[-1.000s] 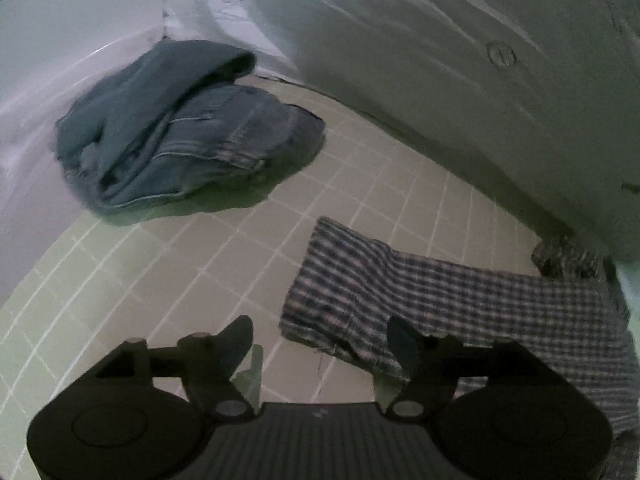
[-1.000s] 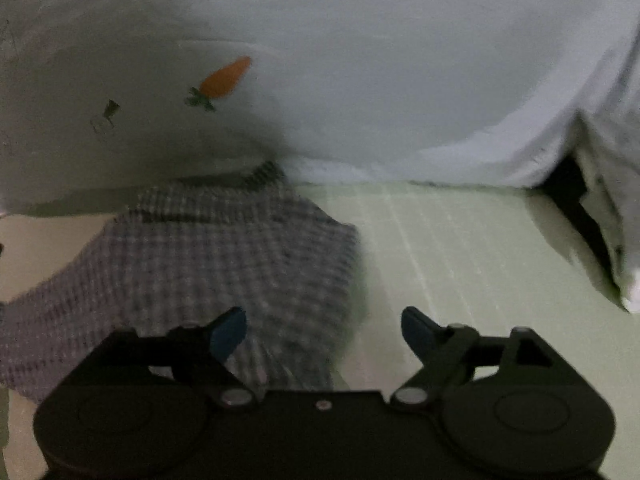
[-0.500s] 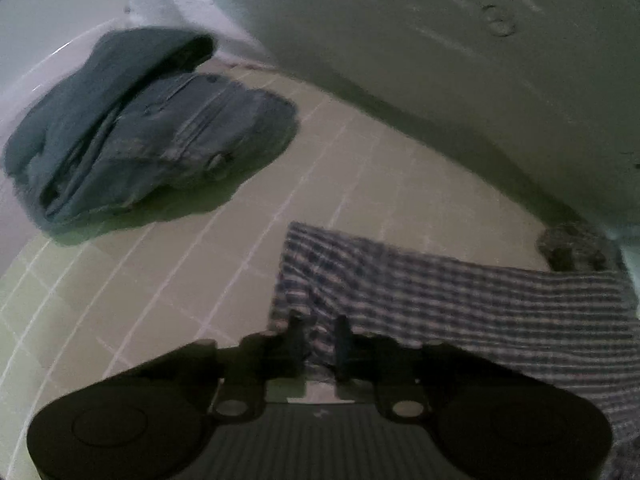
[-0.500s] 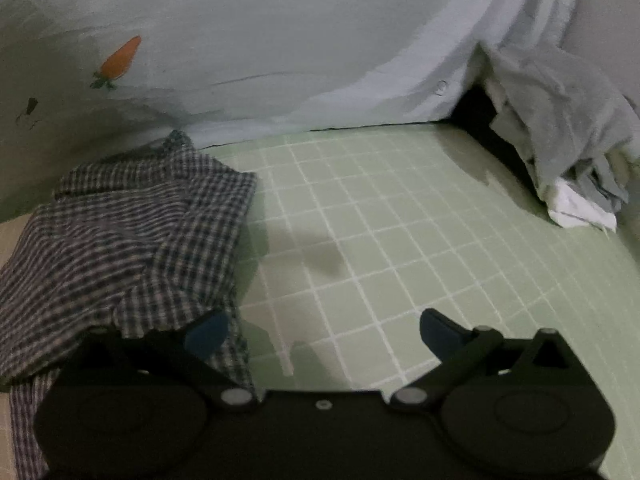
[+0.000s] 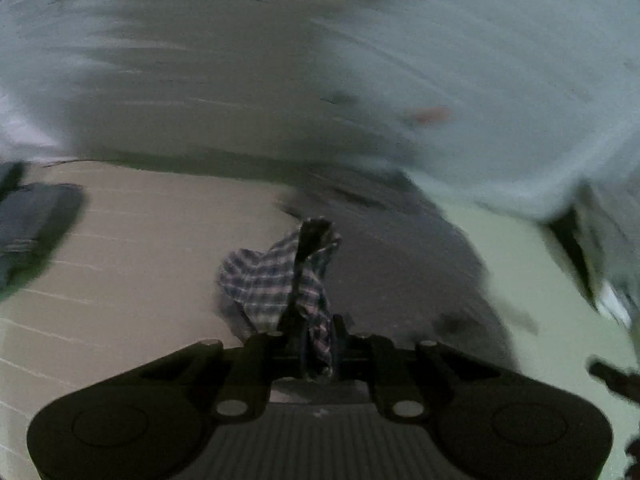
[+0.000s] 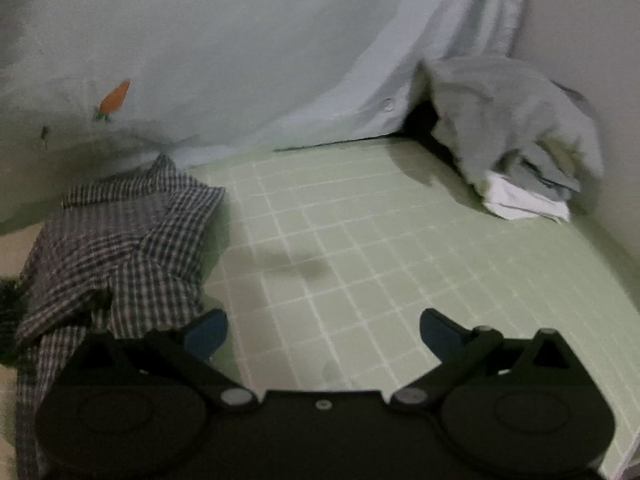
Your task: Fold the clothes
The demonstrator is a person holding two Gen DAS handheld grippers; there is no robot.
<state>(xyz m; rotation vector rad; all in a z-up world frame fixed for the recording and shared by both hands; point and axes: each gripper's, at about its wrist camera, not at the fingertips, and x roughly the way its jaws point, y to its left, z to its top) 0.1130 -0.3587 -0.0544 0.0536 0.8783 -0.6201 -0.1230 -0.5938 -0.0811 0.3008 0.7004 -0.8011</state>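
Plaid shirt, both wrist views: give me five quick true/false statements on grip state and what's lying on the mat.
1. The left hand-held gripper is shut on the plaid shirt. True.
2. The right hand-held gripper holds a fold of the shirt. False: its jaws stand wide open with only bare mat between them.
3. In the right wrist view the plaid shirt lies left of the gripper on the green grid mat. True.
4. The grey garment lies flat and neatly folded. False: it is a crumpled heap in the far right corner, with white cloth showing at its edge.
5. The carrot print is on the plaid shirt. False: it is on the pale sheet behind.
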